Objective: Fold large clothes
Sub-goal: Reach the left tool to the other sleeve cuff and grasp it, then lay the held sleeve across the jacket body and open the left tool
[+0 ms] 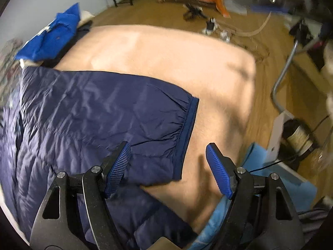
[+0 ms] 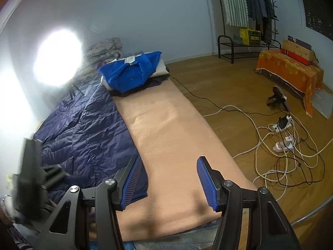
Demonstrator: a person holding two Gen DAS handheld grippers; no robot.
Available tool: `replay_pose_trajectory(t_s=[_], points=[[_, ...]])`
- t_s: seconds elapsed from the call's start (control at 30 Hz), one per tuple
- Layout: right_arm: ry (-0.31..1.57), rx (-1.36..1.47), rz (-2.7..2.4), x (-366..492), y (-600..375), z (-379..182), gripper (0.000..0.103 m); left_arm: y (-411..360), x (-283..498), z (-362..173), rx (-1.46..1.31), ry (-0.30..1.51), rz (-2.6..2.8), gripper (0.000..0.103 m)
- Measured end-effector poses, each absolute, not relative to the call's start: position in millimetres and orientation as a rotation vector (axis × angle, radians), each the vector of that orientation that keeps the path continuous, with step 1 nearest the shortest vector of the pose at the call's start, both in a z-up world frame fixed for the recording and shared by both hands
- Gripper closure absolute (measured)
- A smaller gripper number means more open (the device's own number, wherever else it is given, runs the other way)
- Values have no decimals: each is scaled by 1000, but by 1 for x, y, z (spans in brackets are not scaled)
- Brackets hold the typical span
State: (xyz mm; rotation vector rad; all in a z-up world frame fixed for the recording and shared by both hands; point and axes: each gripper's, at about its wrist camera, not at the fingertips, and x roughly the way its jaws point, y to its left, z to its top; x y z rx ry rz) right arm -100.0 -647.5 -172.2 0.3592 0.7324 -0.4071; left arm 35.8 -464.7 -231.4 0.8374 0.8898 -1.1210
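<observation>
A large navy quilted jacket [image 1: 87,112] lies spread on a peach blanket [image 1: 170,58] over a bed; its elastic hem [image 1: 187,133] faces right. My left gripper [image 1: 168,156] is open and empty just above the jacket's hem corner. In the right wrist view the jacket [image 2: 87,129] covers the bed's left half beside the blanket [image 2: 170,129]. My right gripper [image 2: 170,168] is open and empty above the jacket's near edge and the blanket. The left gripper shows blurred at the left edge [image 2: 31,179].
A bright blue bag [image 2: 133,70] sits on folded cloth at the bed's far end. White and black cables with power strips [image 2: 285,133] lie on the wood floor. An orange-draped bench [image 2: 291,68] and a clothes rack [image 2: 249,6] stand by the far wall.
</observation>
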Motion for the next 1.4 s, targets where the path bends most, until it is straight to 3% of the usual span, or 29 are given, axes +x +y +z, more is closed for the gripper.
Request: replay_pose_trajectory(t_s=[0.33, 0.4, 0.47, 0.53, 0.97, 1.2, 1.4], points=[[723, 410, -422, -112, -662, -176, 45, -489, 39, -266, 899, 939, -1064, 29], [722, 409, -421, -113, -662, -176, 45, -487, 47, -265, 876, 965, -1076, 43], [721, 406, -419, -113, -662, -176, 45, -488, 51, -263, 857, 979, -1089, 73], [721, 401, -415, -113, -662, -176, 45, -490, 54, -258, 853, 978, -1090, 94], [734, 350, -343, -81, -626, -169, 45, -422, 135, -150, 458, 944, -1094, 96], [748, 293, -281, -47, -592, -163, 45, -316, 219, -115, 171, 933, -958, 96], [759, 229, -228, -12, -562, -159, 45, -216, 297, -120, -33, 937, -780, 96]])
